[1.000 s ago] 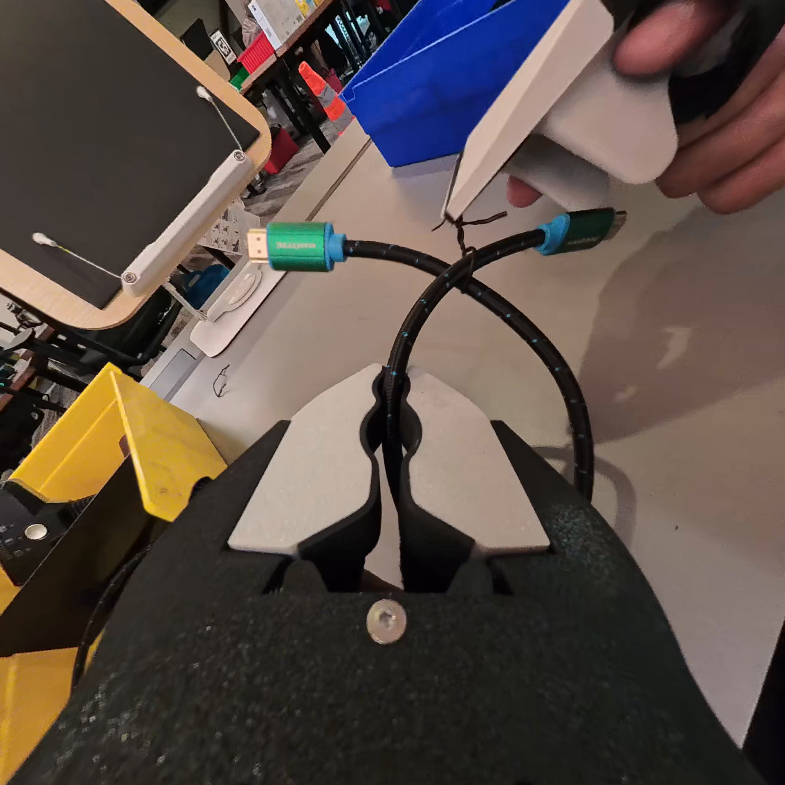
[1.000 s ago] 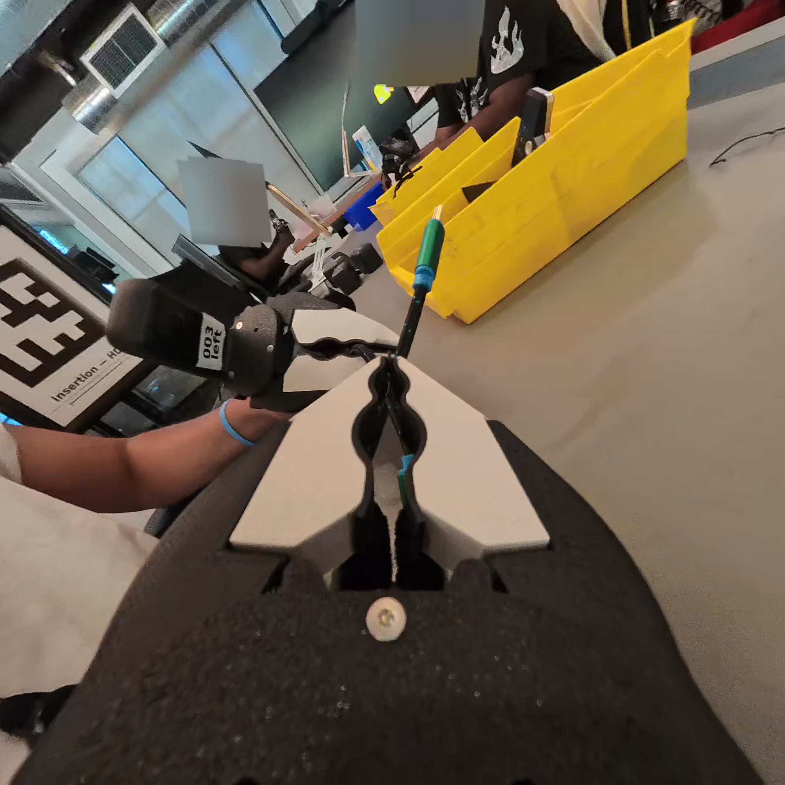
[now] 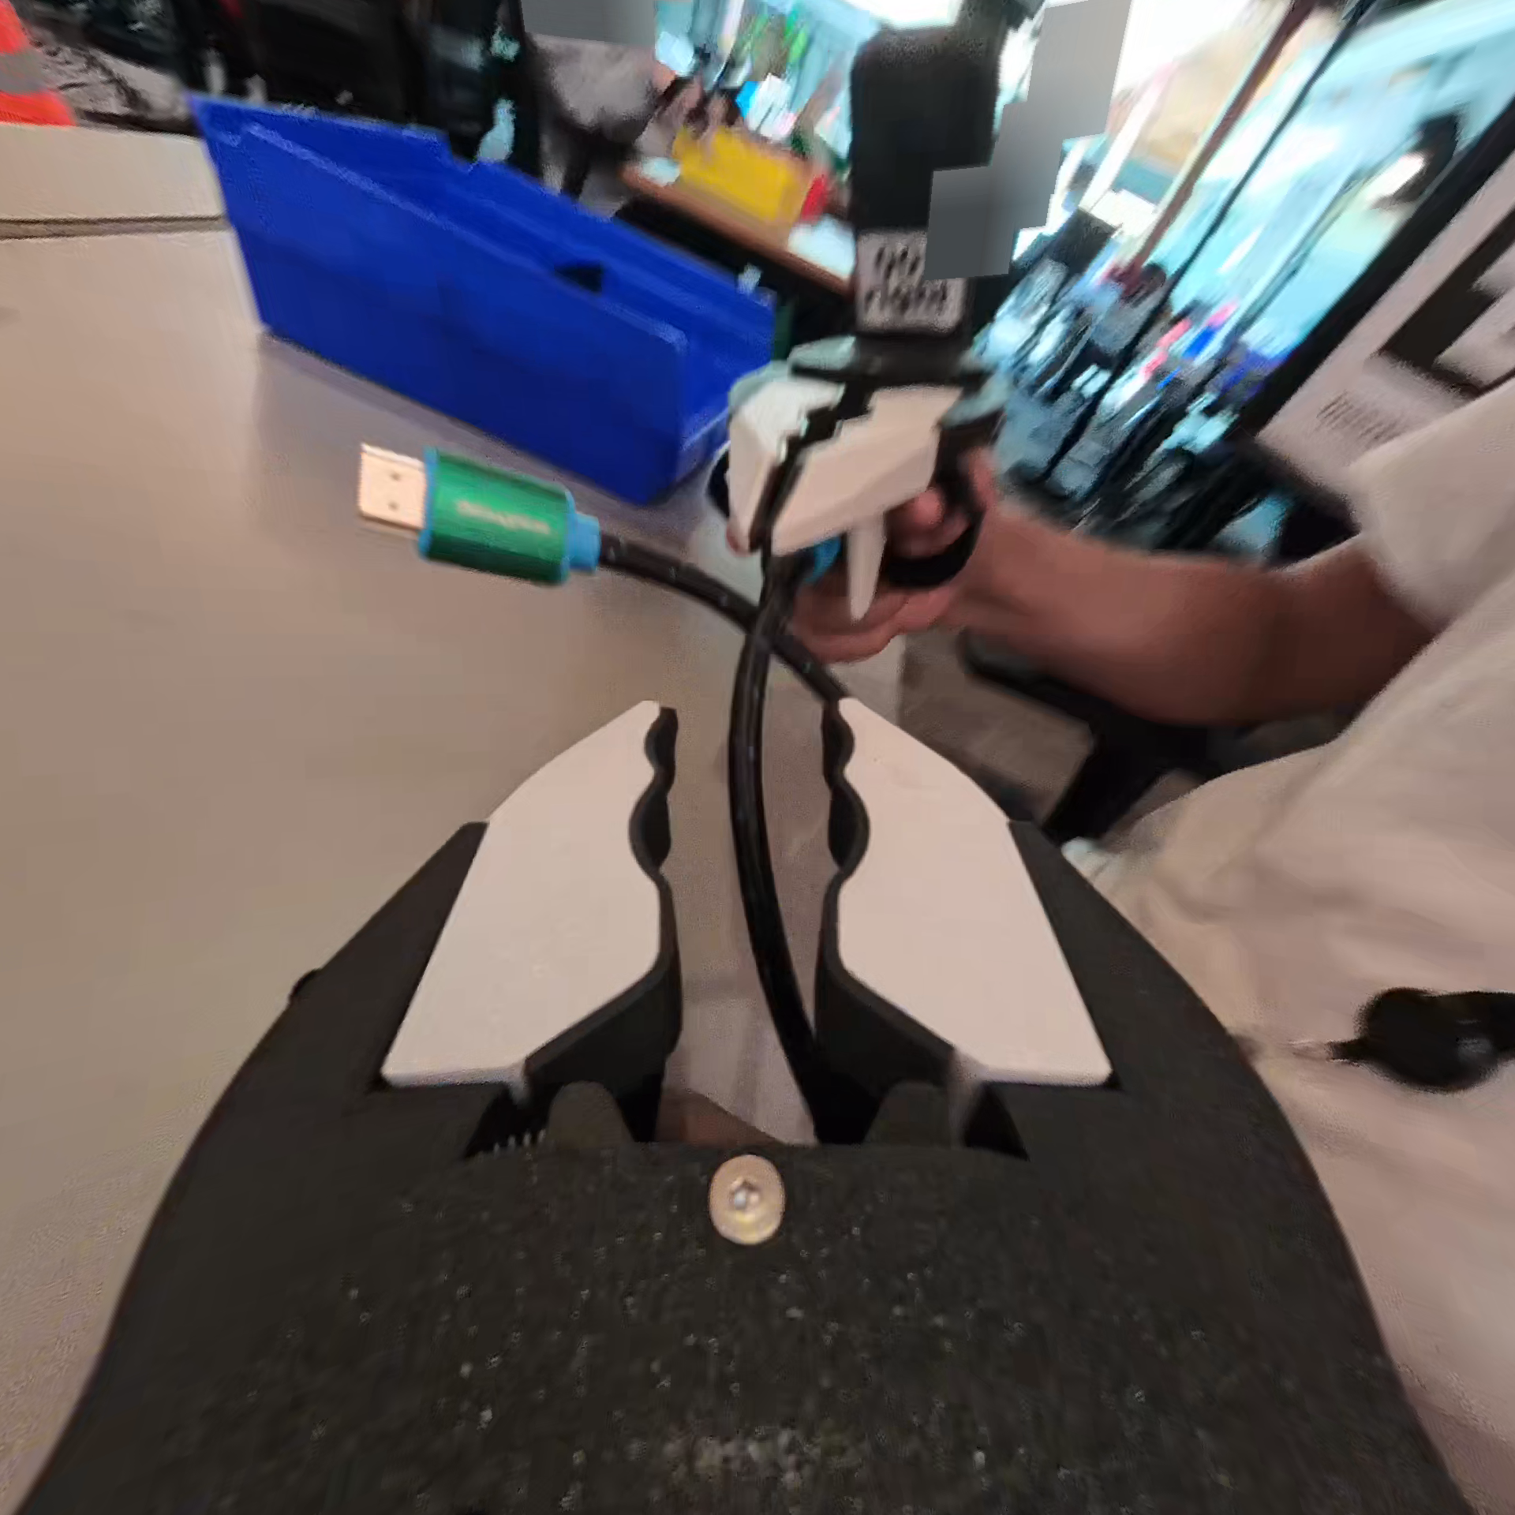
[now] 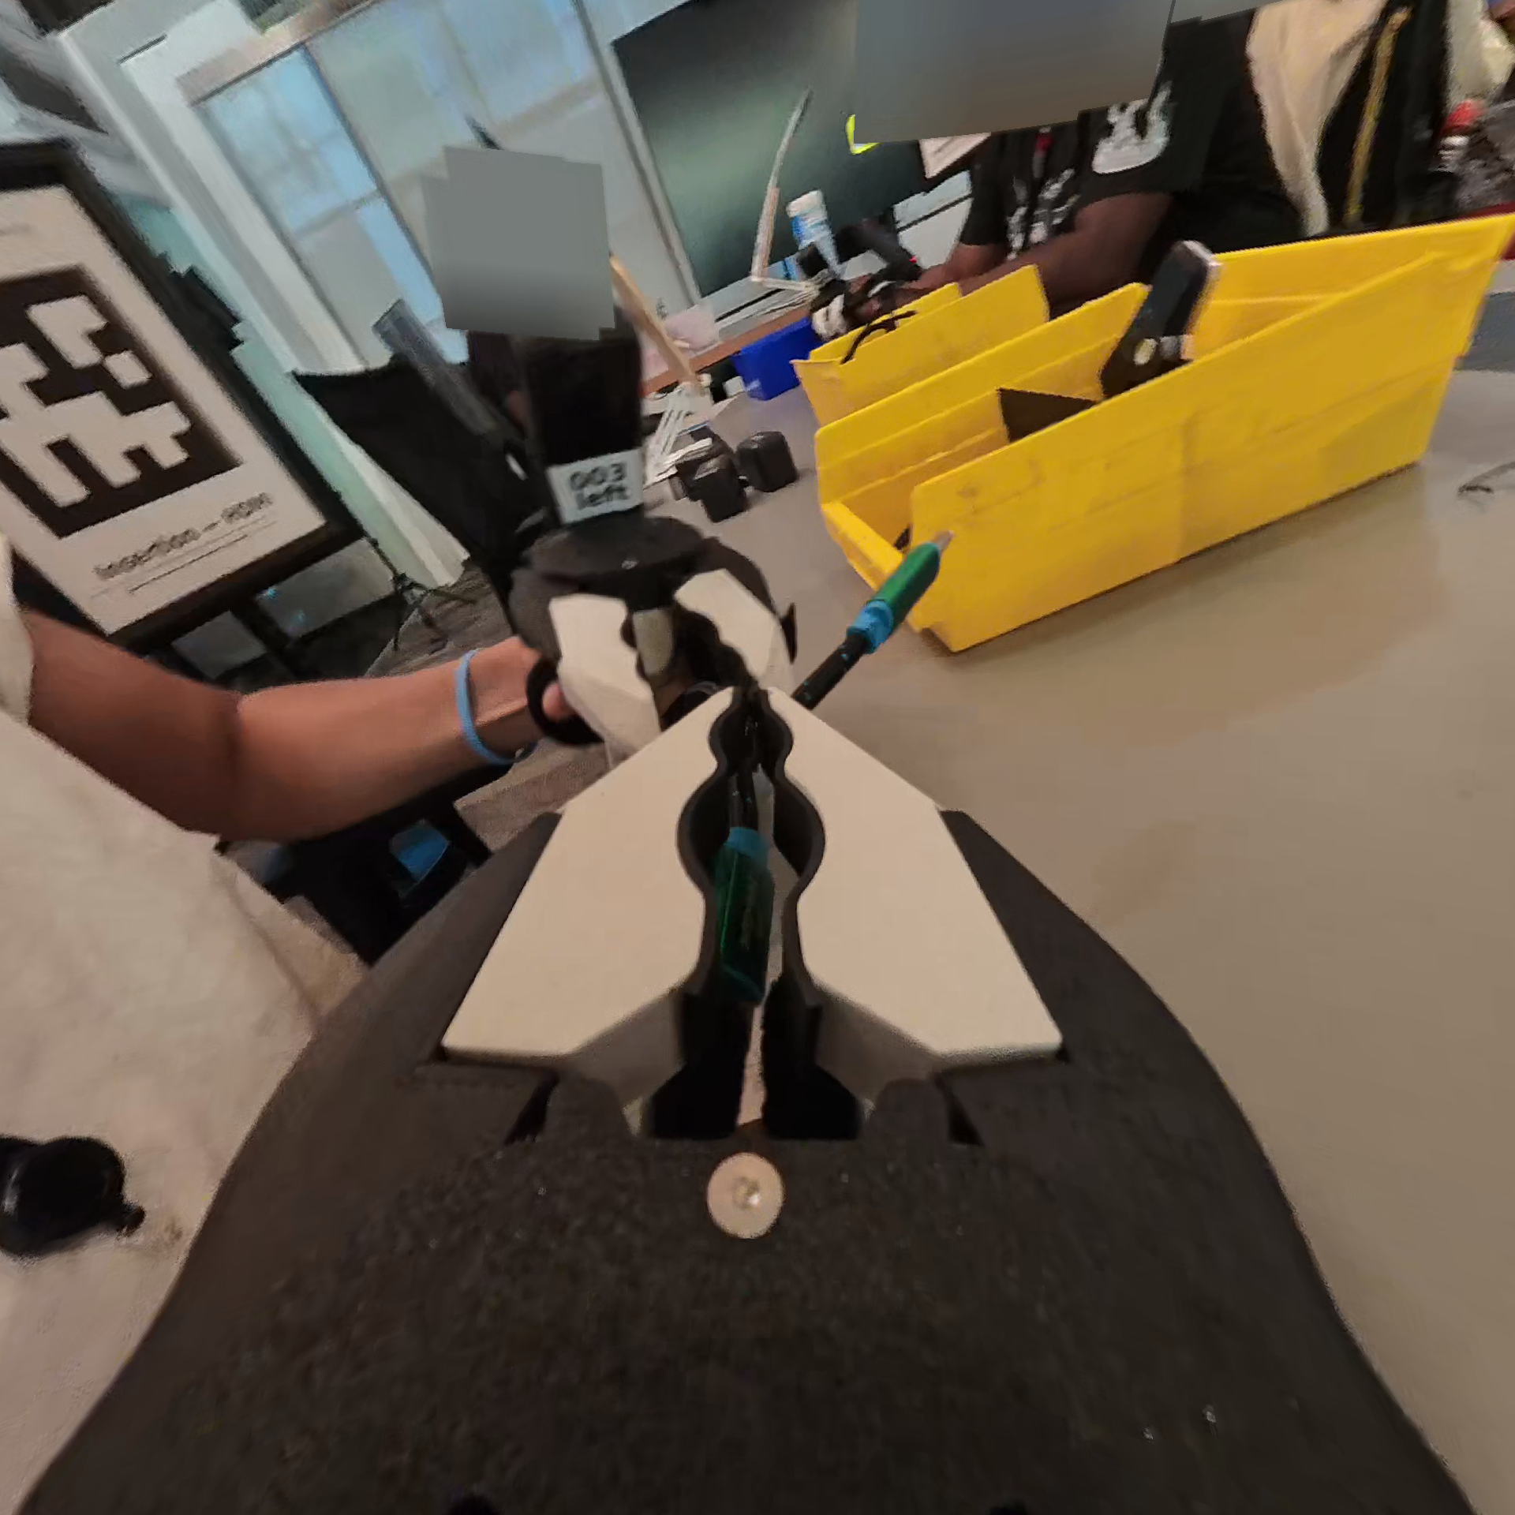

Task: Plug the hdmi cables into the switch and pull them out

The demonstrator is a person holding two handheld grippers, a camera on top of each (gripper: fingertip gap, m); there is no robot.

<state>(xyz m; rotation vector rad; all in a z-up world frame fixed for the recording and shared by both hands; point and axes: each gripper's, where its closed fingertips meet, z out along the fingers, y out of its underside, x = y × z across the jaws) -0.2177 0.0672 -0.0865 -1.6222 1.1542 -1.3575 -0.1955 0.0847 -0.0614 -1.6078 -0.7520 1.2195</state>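
A black braided HDMI cable (image 3: 750, 820) has a green and blue plug at each end. My left gripper (image 3: 748, 717) is open; the cable runs loose between its fingers. One plug (image 3: 492, 516) sticks out to the left above the grey table (image 3: 205, 738). My right gripper (image 4: 750, 697) is shut on the cable just beyond the other plug (image 4: 742, 910), which lies between its fingers. It also shows in the left wrist view (image 3: 766, 492). The free plug (image 4: 898, 586) and the open left gripper (image 4: 660, 648) show in the right wrist view. No switch is in view.
A blue bin (image 3: 492, 303) stands on the table behind the free plug. A yellow divided bin (image 4: 1148, 492) with a black item in it stands at the far right. People stand behind it. A marker board (image 4: 123, 426) is off the table's left edge. The tips of one gripper are about 4 centimetres away from the tips of the other.
My left gripper has opened and let go of the cable. Both grippers have turned, and the right one has stayed shut on the cable.
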